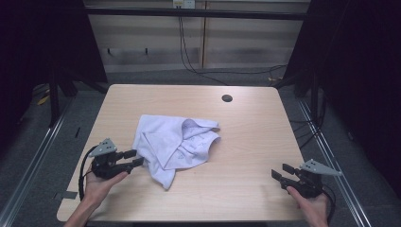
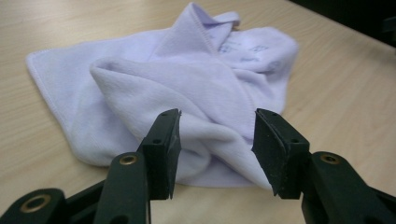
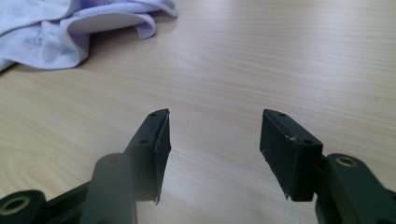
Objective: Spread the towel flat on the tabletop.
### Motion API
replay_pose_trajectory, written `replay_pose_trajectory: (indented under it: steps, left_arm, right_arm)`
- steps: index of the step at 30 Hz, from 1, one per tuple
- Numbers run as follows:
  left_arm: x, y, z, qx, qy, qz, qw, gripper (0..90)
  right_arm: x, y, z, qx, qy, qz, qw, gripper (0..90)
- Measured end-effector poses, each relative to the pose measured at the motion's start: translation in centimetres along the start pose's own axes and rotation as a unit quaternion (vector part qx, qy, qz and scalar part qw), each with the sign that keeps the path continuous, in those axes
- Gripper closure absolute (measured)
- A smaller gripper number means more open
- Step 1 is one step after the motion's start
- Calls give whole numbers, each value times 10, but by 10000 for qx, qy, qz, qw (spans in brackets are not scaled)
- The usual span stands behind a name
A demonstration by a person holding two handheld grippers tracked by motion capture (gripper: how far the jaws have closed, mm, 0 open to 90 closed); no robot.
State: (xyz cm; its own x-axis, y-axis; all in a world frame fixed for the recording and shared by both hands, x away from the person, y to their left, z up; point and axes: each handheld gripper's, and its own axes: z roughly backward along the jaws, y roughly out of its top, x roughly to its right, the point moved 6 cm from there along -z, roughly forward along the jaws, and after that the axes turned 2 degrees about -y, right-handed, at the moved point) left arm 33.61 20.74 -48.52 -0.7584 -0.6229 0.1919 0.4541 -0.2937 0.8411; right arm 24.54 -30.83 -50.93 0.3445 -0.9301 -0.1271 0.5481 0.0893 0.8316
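A crumpled pale lilac cloth [image 1: 175, 142] lies in the middle of the light wooden table [image 1: 246, 127]. My left gripper [image 1: 137, 158] is at the cloth's left edge, open, its jaws pointing right at the fabric. In the left gripper view the cloth [image 2: 187, 88] lies just beyond the left gripper [image 2: 217, 140], and a fold of its near edge sits between the spread jaws without being pinched. My right gripper [image 1: 282, 171] rests near the table's front right corner, open and well apart from the cloth. In the right gripper view the right gripper [image 3: 215, 140] faces bare wood, with the cloth [image 3: 70, 28] at the upper left.
A round cable hole [image 1: 227, 98] sits near the table's far edge. Black cables [image 1: 189, 56] hang down the wall behind. Metal rails [image 1: 331, 156] run along both sides of the table on the floor.
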Motion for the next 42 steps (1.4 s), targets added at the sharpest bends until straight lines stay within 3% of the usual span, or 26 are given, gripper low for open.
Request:
replay_pose_trajectory:
  steps: [1, 2, 3, 4, 5, 6, 9, 12, 13, 14, 15, 16, 18, 21, 24, 30, 35, 38, 42]
  left_arm:
    - [0, 0, 0, 0, 0, 0, 10000, 525]
    - [-13, 6, -8, 38, 27, 121, 9999, 528]
    - [-13, 6, -8, 38, 27, 121, 9999, 531]
    - [-28, 11, -18, -54, 323, 25, 9995, 514]
    - [-28, 11, -18, -54, 323, 25, 9995, 507]
    - [-36, 12, -23, -83, 266, 130, 9995, 484]
    - [-52, 11, -40, -78, 378, 353, 9986, 454]
    - [-58, -5, -63, -620, 254, 435, 9968, 407]
    - [-56, -7, -66, -633, 28, 434, 9970, 447]
    - [-56, -7, -66, -633, 28, 434, 9970, 608]
    - [-53, -9, -67, -630, -63, 305, 9975, 608]
    - [-49, -11, -68, -661, -43, 327, 9973, 678]
    - [-46, -11, -68, -719, -61, 319, 9969, 702]
    - [-41, -12, -68, -778, -27, 209, 9967, 719]
    - [-24, -15, -68, -850, -199, 95, 9961, 722]
    - [2, -21, -66, -940, -428, -29, 9946, 721]
    - [16, -23, -68, -975, -497, -48, 9940, 719]
    - [22, -24, -67, -999, -415, -65, 9941, 714]
    - [32, -27, -65, -1057, -579, 18, 9927, 705]
  right_arm:
    - [-1, -1, -1, -46, 1, 51, 10000, 429]
    - [-3, -2, -1, -101, 69, 27, 9999, 425]
    - [-3, -2, -1, -101, 69, 27, 9999, 425]
    - [-6, -5, -2, -208, 160, 57, 9996, 419]
    - [-6, -5, -2, -208, 160, 57, 9996, 419]
    - [-6, -6, -4, -287, 198, 81, 9994, 404]
    - [-6, -6, -5, -344, 156, 175, 9991, 394]
    - [-5, -7, -9, -403, 249, 215, 9986, 382]
    - [-5, -7, -10, -415, 266, 223, 9985, 376]
    - [-5, -7, -10, -415, 266, 223, 9985, 376]
    - [-5, -7, -10, -410, 269, 208, 9986, 371]
    - [-6, -6, -11, -435, 345, 211, 9982, 372]
    - [-8, -7, -10, -463, 397, 275, 9978, 372]
    - [-11, -10, -9, -546, 396, 326, 9972, 373]
    - [-14, -13, -4, -590, 406, 431, 9965, 387]
    - [-17, -11, -1, -594, 508, 303, 9965, 452]
    - [-22, -9, -5, -632, 587, 345, 9957, 450]
    - [-25, -10, -5, -636, 635, 383, 9952, 447]
    - [-26, -11, -4, -655, 687, 387, 9947, 446]
